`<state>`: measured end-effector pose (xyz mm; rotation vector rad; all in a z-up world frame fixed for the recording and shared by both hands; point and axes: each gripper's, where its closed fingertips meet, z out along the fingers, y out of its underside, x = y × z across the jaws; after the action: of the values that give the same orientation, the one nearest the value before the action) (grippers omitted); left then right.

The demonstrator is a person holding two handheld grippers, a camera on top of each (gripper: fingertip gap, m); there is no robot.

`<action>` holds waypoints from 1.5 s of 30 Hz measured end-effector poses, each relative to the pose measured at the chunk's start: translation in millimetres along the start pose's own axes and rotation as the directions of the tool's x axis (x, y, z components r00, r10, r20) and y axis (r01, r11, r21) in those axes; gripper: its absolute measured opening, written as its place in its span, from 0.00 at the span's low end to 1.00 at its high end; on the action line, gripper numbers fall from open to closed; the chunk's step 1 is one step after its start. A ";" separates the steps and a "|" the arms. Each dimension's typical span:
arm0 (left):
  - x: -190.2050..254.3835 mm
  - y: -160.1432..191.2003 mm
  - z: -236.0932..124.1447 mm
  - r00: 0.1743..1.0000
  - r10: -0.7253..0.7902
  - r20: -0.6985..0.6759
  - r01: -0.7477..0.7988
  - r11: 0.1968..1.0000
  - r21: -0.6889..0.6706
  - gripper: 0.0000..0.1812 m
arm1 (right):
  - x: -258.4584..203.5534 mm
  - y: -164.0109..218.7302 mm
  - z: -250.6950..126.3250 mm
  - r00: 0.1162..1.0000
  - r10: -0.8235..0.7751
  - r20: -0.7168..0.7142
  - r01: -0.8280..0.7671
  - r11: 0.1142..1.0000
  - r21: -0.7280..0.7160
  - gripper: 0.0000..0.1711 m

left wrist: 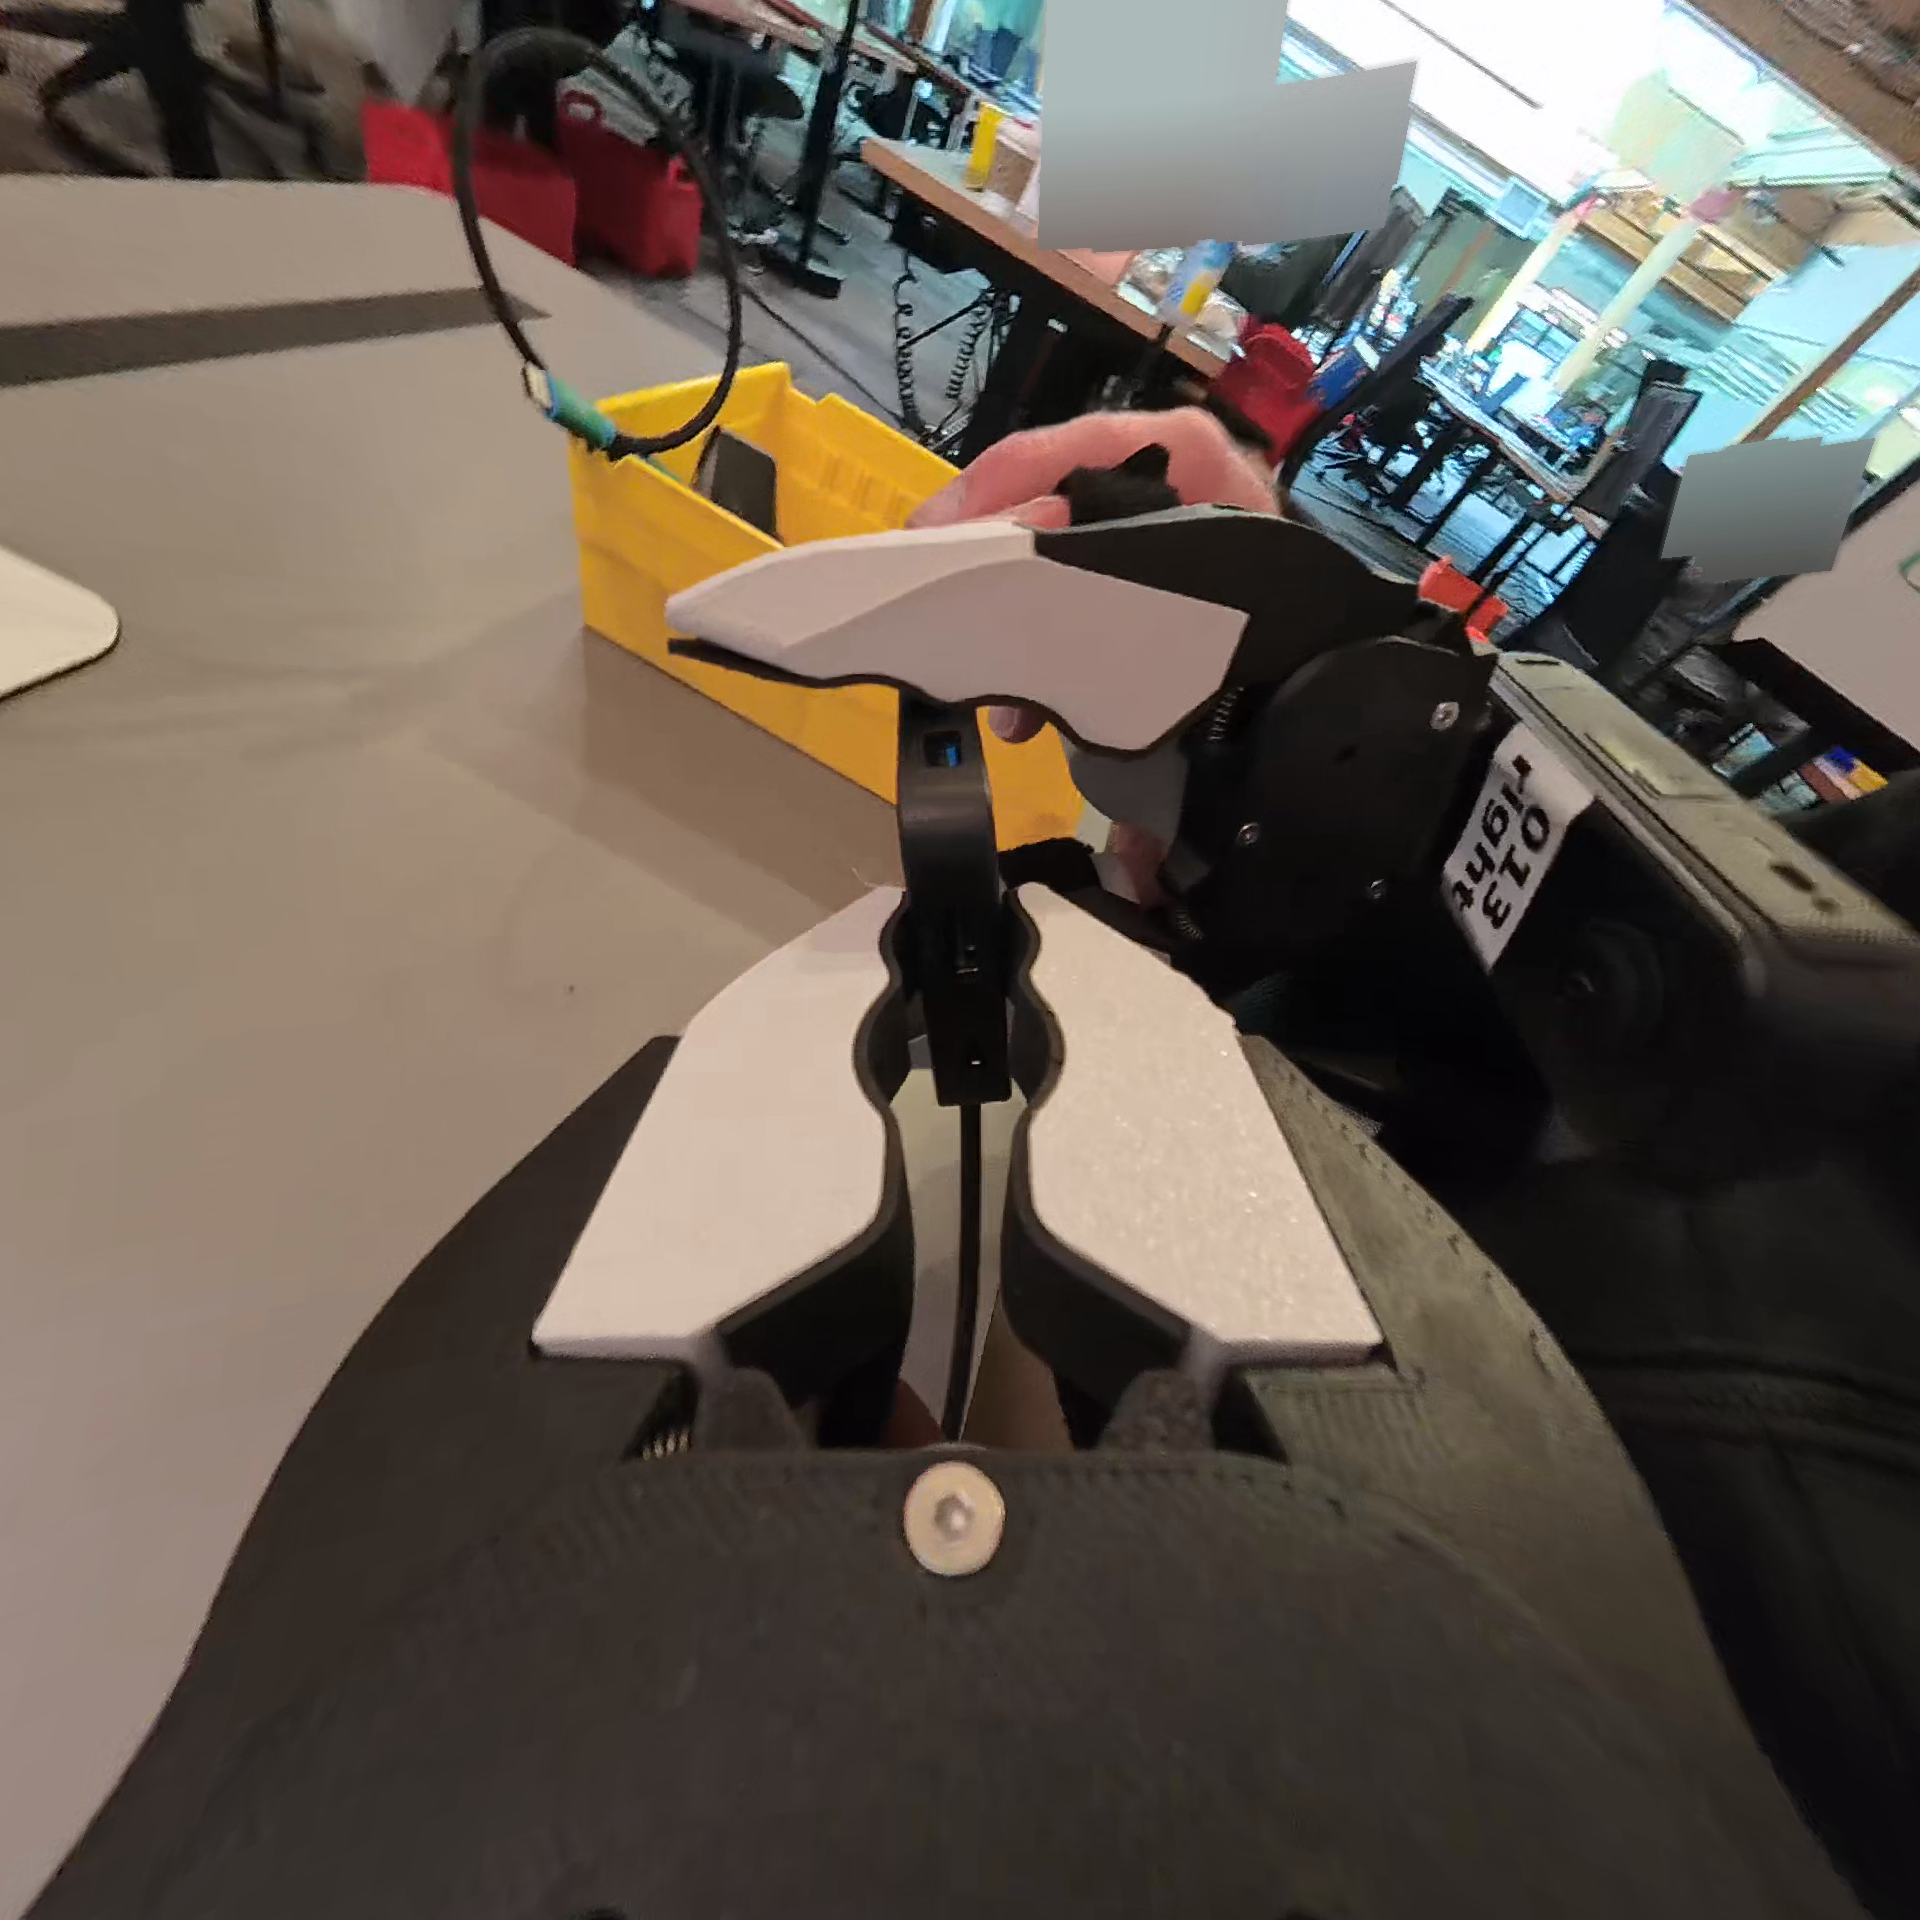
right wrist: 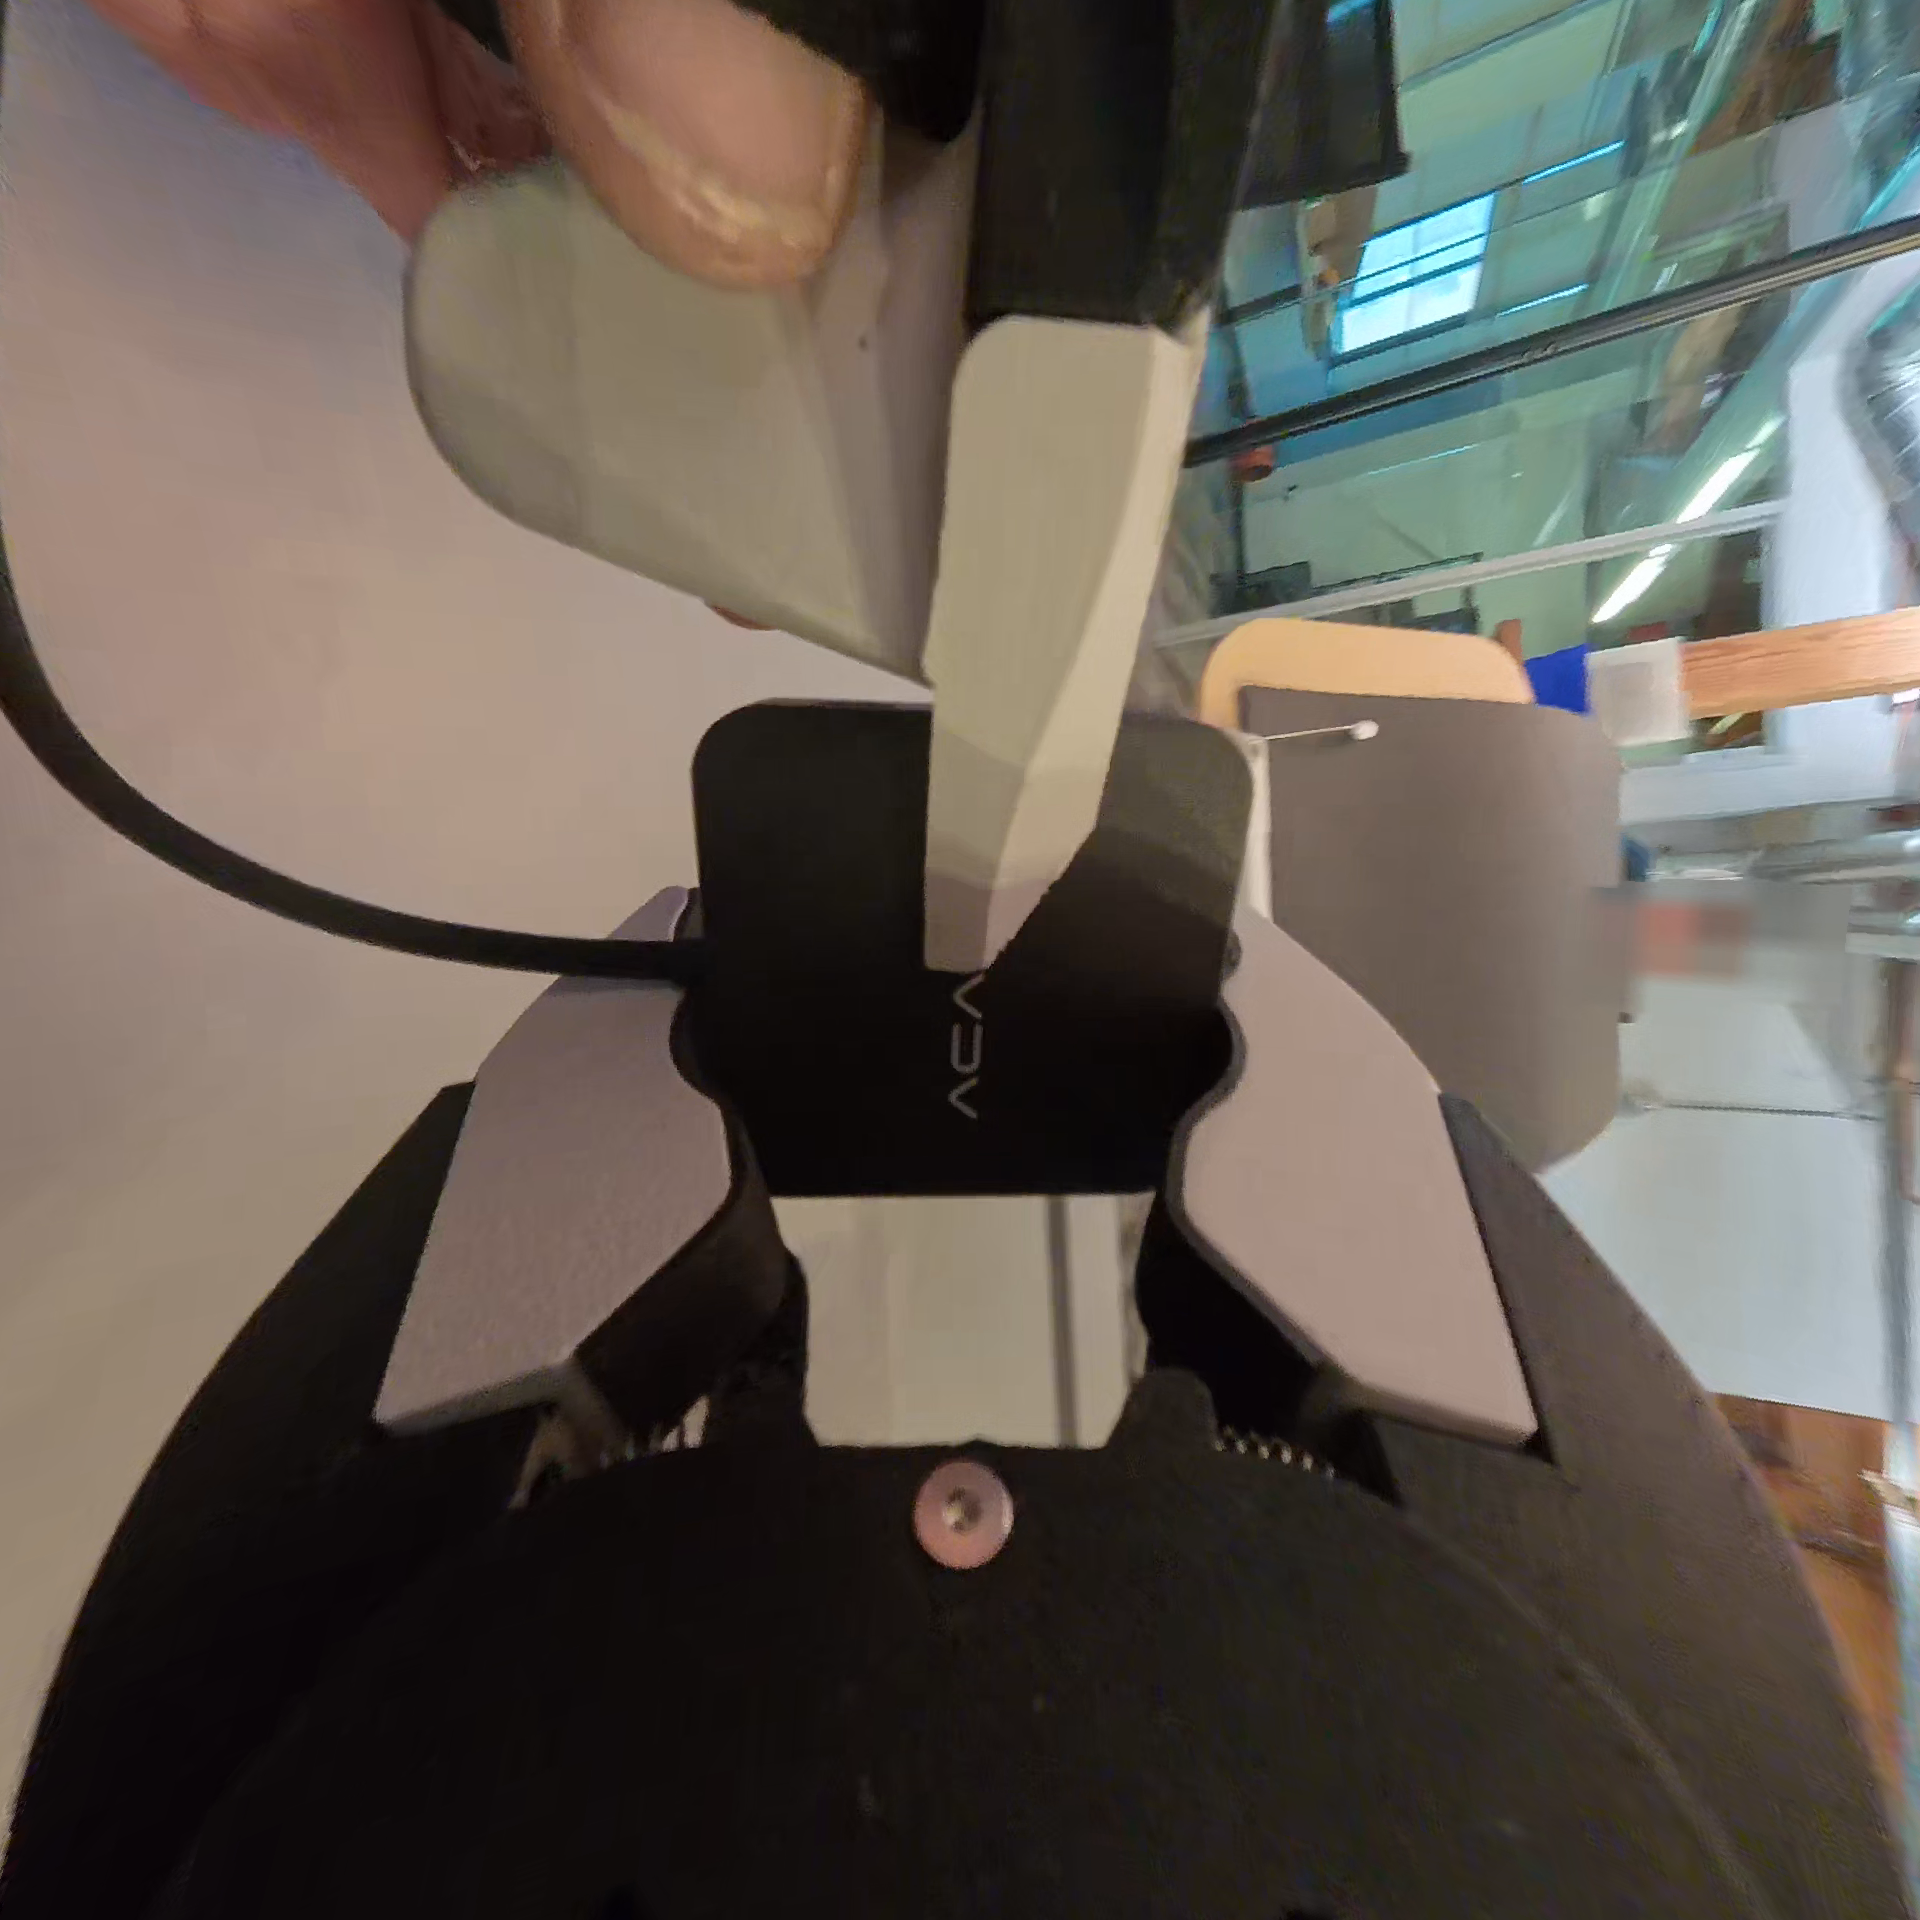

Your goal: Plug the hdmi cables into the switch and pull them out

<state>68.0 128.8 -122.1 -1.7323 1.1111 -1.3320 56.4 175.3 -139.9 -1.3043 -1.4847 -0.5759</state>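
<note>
- Gripping tight at centre stage: the left gripper [left wrist: 954, 997], with its white-faced black fingers, is clamped on the flat black rectangular switch box [left wrist: 951, 935], which stands edge-on between its fingertips and is held up clear of the grey tabletop [left wrist: 312, 831].
- Over in the right wrist view the same switch box [right wrist: 831, 935] shows its broad black face, pinched at both side edges by the right gripper [right wrist: 961, 997], so both tools are closed on this one box.
- A white finger [right wrist: 1023, 665] of the left gripper lies across the top half of that face, with a person's thumb [right wrist: 717, 156] pressing the gripper's pale side plate above it.
- From the left wrist view, the right gripper [left wrist: 935, 623] reaches in from the right, its white finger lying flat over the top end of the switch box, and a bare hand [left wrist: 1101, 468] wraps its black handle.
- A thin black cable [right wrist: 260, 883] leaves the switch box at its left edge and curves away up to the left; in the left wrist view a thin black lead [left wrist: 966, 1247] hangs from the box's near end, down between the fingers.
- Behind the switch box sits a yellow plastic bin [left wrist: 831, 540] on the tabletop, with a dark flat object propped inside.
- A braided black cable with a green-collared plug [left wrist: 566, 416] loops up over the bin's far rim, well apart from the switch box.
- Whether anything is plugged into the box's small ports, I cannot tell.
</note>
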 end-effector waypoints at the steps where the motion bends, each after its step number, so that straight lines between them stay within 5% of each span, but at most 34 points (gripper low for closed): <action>1: -2.2 0.8 0.9 1.000 -0.006 0.007 0.006 1.000 -0.002 0.08 | -2.8 0.6 1.5 0.999 0.032 0.027 -0.033 0.999 0.009 0.50; 8: -10.4 -28.9 -23.3 0.997 0.069 0.047 -0.072 0.994 0.079 0.17 | -1.7 5.1 -0.9 0.953 0.269 0.138 -0.289 0.945 0.152 0.50; 22: -54.1 -54.3 -112.4 0.833 0.403 0.378 -0.397 0.912 -0.098 0.16 | -10.4 7.8 -2.2 0.838 0.438 0.325 -0.521 0.819 0.239 0.51; 29: -86.2 -44.4 -167.0 0.605 0.625 0.494 -0.492 0.781 -0.385 0.17 | -19.9 13.6 3.3 0.816 0.450 0.363 -0.538 0.821 0.192 0.50; 34: -118.6 -23.2 -232.3 0.391 0.780 0.489 -0.391 0.622 -0.679 0.17 | -27.2 25.3 10.5 0.795 0.481 0.370 -0.555 0.823 0.120 0.50; 39: -138.1 27.9 -267.5 0.438 0.784 0.439 -0.217 0.567 -0.795 0.15 | -27.0 31.8 12.0 0.780 0.502 0.372 -0.572 0.815 0.099 0.50; 45: -153.3 102.2 -259.4 0.556 0.783 0.279 -0.171 0.436 -0.884 0.15 | -32.1 33.5 13.1 0.789 0.488 0.374 -0.550 0.831 0.076 0.50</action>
<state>-223.2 223.7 -208.3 -1.8918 1.6988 0.3524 78.4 182.8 -182.2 -1.6386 -1.3151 0.1597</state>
